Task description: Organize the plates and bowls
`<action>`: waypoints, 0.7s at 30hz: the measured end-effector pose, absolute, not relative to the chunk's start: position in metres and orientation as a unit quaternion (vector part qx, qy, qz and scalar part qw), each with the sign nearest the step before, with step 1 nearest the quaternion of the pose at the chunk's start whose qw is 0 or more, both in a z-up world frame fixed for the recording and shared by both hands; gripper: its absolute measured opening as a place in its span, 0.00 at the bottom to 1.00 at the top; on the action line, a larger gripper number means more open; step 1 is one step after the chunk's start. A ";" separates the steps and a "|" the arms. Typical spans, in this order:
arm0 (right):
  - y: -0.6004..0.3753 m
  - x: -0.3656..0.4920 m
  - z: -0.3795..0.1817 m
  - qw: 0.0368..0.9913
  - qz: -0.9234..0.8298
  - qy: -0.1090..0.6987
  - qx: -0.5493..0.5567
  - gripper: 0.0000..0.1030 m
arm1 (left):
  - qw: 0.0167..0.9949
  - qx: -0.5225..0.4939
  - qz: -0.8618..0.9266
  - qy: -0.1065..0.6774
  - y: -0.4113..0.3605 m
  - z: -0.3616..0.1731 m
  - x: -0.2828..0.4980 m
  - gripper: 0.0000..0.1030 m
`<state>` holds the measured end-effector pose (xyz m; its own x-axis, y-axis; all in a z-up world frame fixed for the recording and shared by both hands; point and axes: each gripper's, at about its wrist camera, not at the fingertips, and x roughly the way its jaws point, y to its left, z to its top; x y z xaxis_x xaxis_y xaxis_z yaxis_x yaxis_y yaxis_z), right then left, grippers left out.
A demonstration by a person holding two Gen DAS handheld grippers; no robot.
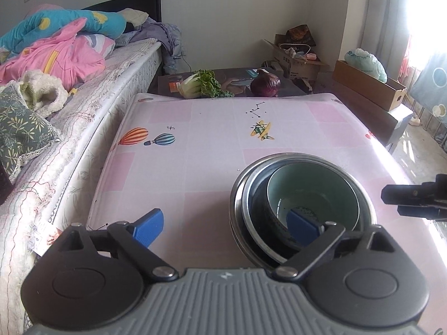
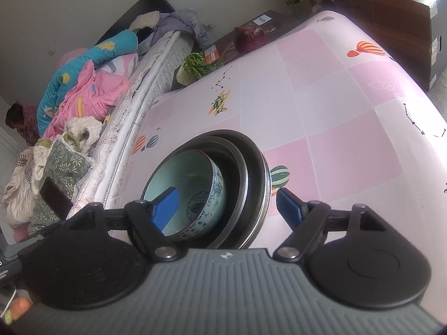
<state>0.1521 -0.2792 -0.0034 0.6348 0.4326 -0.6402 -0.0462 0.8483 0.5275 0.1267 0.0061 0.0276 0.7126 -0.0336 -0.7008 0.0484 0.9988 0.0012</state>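
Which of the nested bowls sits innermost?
The pale green bowl with blue patterned sides; the dark bowl and steel bowl surround it.

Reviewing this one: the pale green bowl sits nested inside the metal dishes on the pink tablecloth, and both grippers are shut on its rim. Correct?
Not quite. The pale green bowl does sit nested in the metal dishes on the pink tablecloth, but both wrist views show the left gripper and right gripper open, gripping nothing.

The left gripper tilts downward with its jaws spread wide, blue pads clear of everything. The right gripper also angles downward, jaws parted, its blue pads pressing on nothing. Its black tip shows at the right edge of the left wrist view.
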 end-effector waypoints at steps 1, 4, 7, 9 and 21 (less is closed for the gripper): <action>-0.279 0.147 -0.002 0.875 0.135 0.401 0.237 0.79 | 0.926 0.010 -0.022 0.377 0.006 0.029 0.124 0.96; -0.275 0.134 0.002 0.885 0.128 0.390 0.219 0.80 | 0.928 0.012 -0.017 0.373 0.006 0.033 0.118 0.99; -0.268 0.120 0.006 0.897 0.123 0.381 0.188 0.81 | 0.929 0.021 -0.006 0.369 0.005 0.035 0.113 1.00; -0.262 0.110 0.008 0.904 0.120 0.376 0.166 0.83 | 0.930 0.033 0.003 0.367 0.004 0.037 0.110 1.00; -0.245 0.070 0.026 0.933 0.088 0.342 0.067 0.99 | 0.926 0.059 0.047 0.370 -0.001 0.034 0.097 1.00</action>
